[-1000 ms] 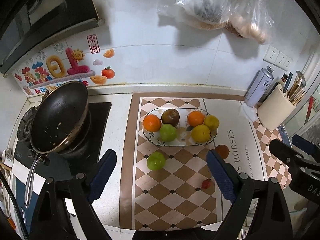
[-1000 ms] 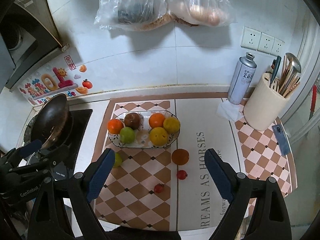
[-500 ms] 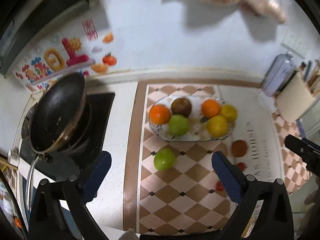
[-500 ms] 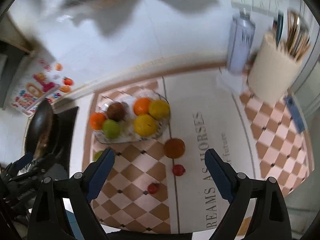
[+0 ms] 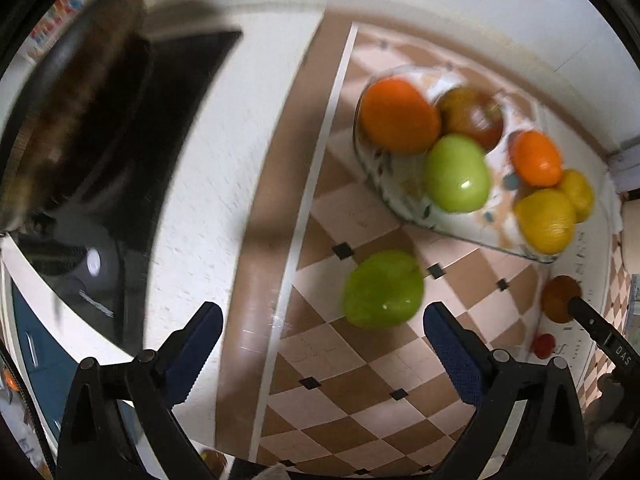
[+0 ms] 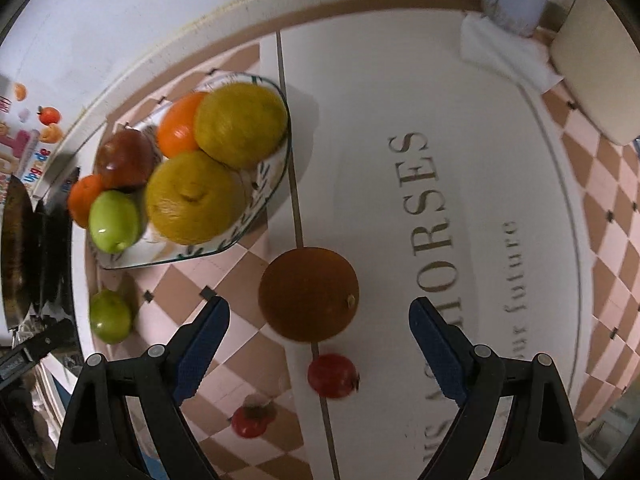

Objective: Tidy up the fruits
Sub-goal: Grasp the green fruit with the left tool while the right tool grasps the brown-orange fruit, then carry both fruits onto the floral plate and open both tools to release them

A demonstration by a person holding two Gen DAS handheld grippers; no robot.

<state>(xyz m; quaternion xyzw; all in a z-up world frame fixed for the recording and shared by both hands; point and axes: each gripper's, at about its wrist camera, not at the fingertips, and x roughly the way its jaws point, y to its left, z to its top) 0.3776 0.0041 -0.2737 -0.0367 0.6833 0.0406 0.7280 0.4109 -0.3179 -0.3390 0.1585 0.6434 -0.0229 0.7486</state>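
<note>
On the checkered mat (image 5: 360,400), each gripper's wide-spread fingers (image 5: 452,356) frame fruit: green apple (image 5: 382,289), dark orange (image 6: 308,294).

- The left gripper (image 5: 322,346) stands with jaws wide; the loose green apple (image 5: 382,289) lies just ahead at 1 o'clock, bare checkered mat (image 5: 360,408) around it.
- The fruit plate (image 5: 404,196) blocks 2 o'clock; the frying pan (image 5: 68,92) fills 10 o'clock.
- The right gripper (image 6: 318,344), jaws spread, has the brown-orange fruit (image 6: 308,294) at 12, two small red fruits (image 6: 332,375) below it, and free mat toward 2 o'clock.
</note>
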